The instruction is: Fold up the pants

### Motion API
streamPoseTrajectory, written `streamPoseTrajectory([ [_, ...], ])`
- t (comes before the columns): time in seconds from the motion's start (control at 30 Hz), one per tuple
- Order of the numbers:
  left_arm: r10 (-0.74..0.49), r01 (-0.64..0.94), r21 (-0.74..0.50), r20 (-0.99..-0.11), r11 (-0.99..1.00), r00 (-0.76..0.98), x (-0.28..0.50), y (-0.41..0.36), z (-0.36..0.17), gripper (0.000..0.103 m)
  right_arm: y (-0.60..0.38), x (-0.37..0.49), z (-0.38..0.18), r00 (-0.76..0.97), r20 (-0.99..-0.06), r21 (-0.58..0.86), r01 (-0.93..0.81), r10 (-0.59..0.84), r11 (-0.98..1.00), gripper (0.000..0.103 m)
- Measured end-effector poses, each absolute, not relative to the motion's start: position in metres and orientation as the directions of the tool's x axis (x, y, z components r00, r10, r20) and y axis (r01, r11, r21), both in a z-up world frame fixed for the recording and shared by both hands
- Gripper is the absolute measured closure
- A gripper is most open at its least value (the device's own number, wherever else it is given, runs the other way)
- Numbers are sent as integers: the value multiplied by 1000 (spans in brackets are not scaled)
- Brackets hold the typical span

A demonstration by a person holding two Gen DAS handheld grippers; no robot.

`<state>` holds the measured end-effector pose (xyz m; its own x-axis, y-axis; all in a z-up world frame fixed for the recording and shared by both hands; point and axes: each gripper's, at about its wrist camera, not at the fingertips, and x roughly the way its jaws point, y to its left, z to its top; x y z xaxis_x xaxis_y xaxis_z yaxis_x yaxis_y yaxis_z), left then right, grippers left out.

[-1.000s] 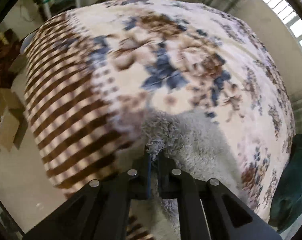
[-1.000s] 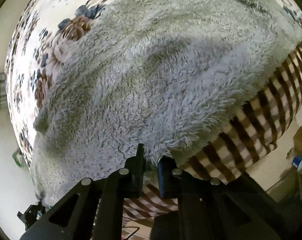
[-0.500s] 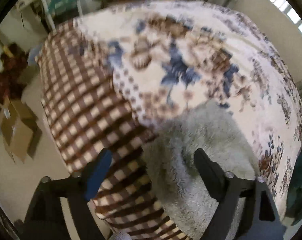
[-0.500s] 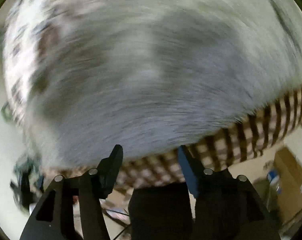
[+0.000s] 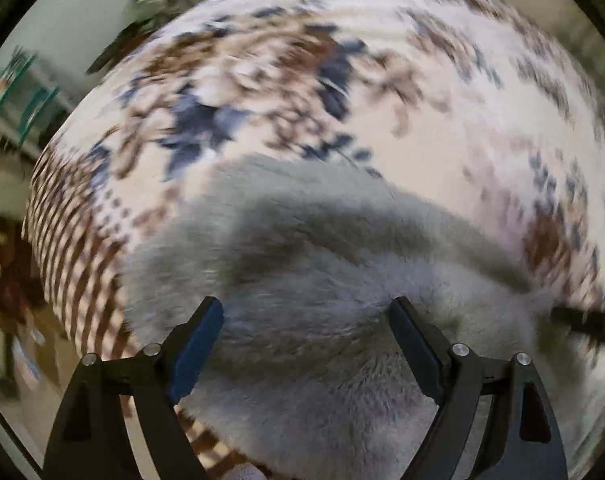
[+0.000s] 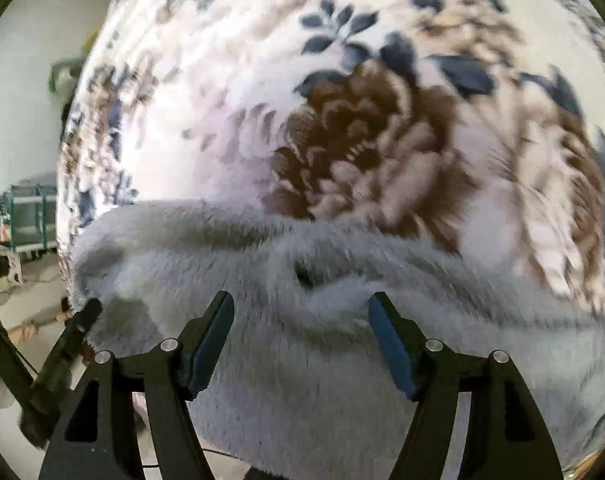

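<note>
My pants (image 5: 322, 320) lie on the blanket (image 5: 382, 120), near its front edge; shelving (image 5: 18, 92) stands behind to the left, I think, through blur.

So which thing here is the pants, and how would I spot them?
Find the bed under the floral blanket, cream with brown and blue flowers. On it, nearest the grippers, lie the pants: plain pale grey and fluffy, the only unpatterned fabric there.
</note>
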<state>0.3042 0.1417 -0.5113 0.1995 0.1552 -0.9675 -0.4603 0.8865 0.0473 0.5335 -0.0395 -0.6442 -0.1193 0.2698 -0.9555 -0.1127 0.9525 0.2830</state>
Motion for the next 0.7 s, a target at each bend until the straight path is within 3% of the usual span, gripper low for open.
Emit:
streamPoseTrajectory([
  [0.03, 160, -447, 60, -969, 893, 188, 305, 140, -519, 18, -40, 534, -644, -98, -971, 231, -136, 219, 963, 97],
  [0.17, 162, -427, 76, -972, 901, 168, 299, 143, -532, 18, -58, 551, -635, -24, -985, 170, -134, 169, 976, 103],
  [0.33, 134, -454, 46, -977, 890, 163, 293, 150, -530, 18, -64, 555, -638, -72, -958, 281, -74, 276, 957, 102],
  [0.37, 128, -456, 39, -978, 889, 164, 293, 149, -526, 18, -71, 550, -634, -78, -950, 309, -59, 304, 949, 99],
  [0.43, 103, -455, 11, -978, 891, 179, 290, 143, -515, 18, -92, 533, -622, -72, -936, 346, -26, 344, 938, 73],
  [0.47, 92, -450, -6, -976, 893, 195, 289, 138, -507, 18, -105, 521, -615, -50, -935, 351, -8, 351, 936, 48],
  [0.6, 89, -391, -11, -968, 920, 235, 288, 105, -479, 18, -163, 456, -595, 44, -950, 313, 114, 310, 943, 40],
  [0.7, 75, -315, -6, -967, 949, 242, 289, 66, -470, 18, -252, 406, -583, 89, -983, 177, 262, 159, 949, 36],
])
